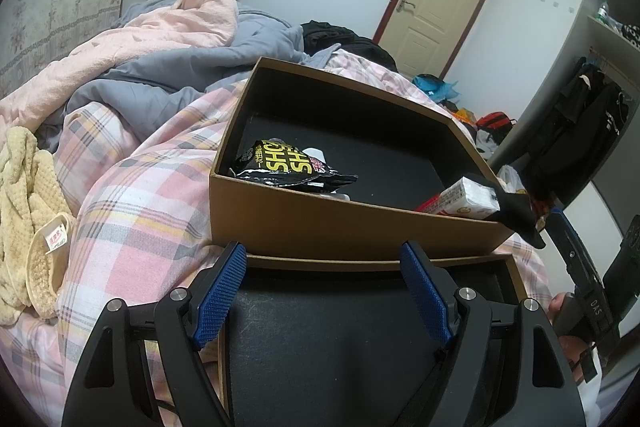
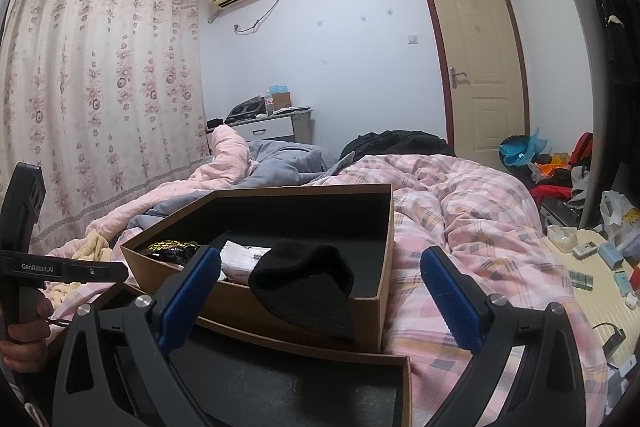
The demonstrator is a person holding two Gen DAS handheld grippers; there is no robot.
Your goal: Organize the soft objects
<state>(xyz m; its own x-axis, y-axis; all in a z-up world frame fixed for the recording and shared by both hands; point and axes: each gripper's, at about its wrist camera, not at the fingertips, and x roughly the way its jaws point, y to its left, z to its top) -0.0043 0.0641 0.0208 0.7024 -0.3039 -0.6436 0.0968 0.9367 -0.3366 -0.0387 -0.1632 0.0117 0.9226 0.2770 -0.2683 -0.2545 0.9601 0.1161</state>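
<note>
On a plaid-quilted bed, my left gripper and right gripper both hang released and empty over the near lid. Already in the box: a black snack bag lettered in yellow, a tissue pack, and a black hat draped over the near wall. I judge the yellow towel, far left, unsorted. The other handle reads "GenRobot.AI".

Ahead of the right fingers, the black beanie covers part of the white packet; below the left fingers, the box lid runs off-frame.
</note>
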